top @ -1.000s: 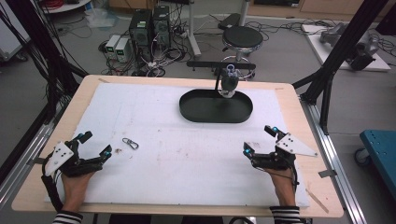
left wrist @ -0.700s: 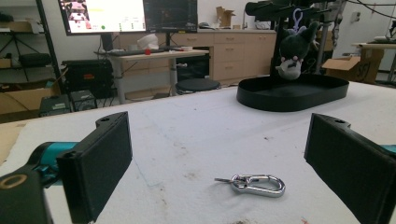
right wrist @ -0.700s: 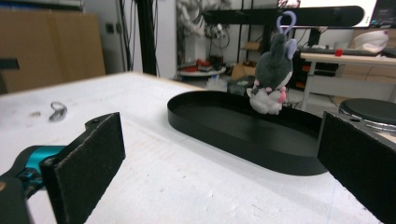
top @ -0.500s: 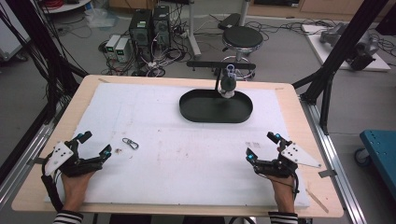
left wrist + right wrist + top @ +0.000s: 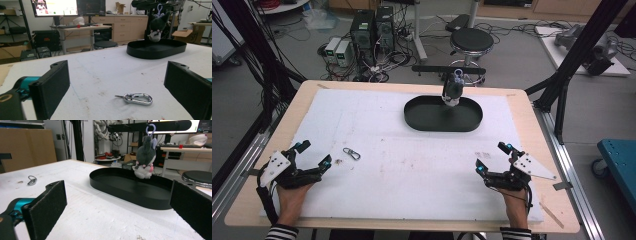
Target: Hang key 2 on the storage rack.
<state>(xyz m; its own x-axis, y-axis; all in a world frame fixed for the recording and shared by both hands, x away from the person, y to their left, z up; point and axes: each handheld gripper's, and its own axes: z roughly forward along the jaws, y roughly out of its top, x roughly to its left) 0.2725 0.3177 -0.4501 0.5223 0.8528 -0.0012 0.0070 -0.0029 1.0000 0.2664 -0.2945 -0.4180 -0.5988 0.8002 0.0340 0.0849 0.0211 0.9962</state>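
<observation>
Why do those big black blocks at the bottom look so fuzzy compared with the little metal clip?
In the left gripper view, the carabiner is sharp, while the left gripper jaws sit too near the lens and blur; right gripper view: the same, with the black tray crisp; high view: even light, soft shadows.

lab: computer towers (image 5: 372, 27), floor cables (image 5: 512, 27), monitors (image 5: 67, 7).

From my remote seat, the carabiner (image 5: 351, 153) lies on the tabletop (image 5: 412, 165) just right of my left tongs (image 5: 313, 154). The tray (image 5: 443, 115) sits at the far middle, a plush toy (image 5: 452, 91) hanging over its back edge. My right tongs (image 5: 492, 157) rest near right, well apart.
</observation>
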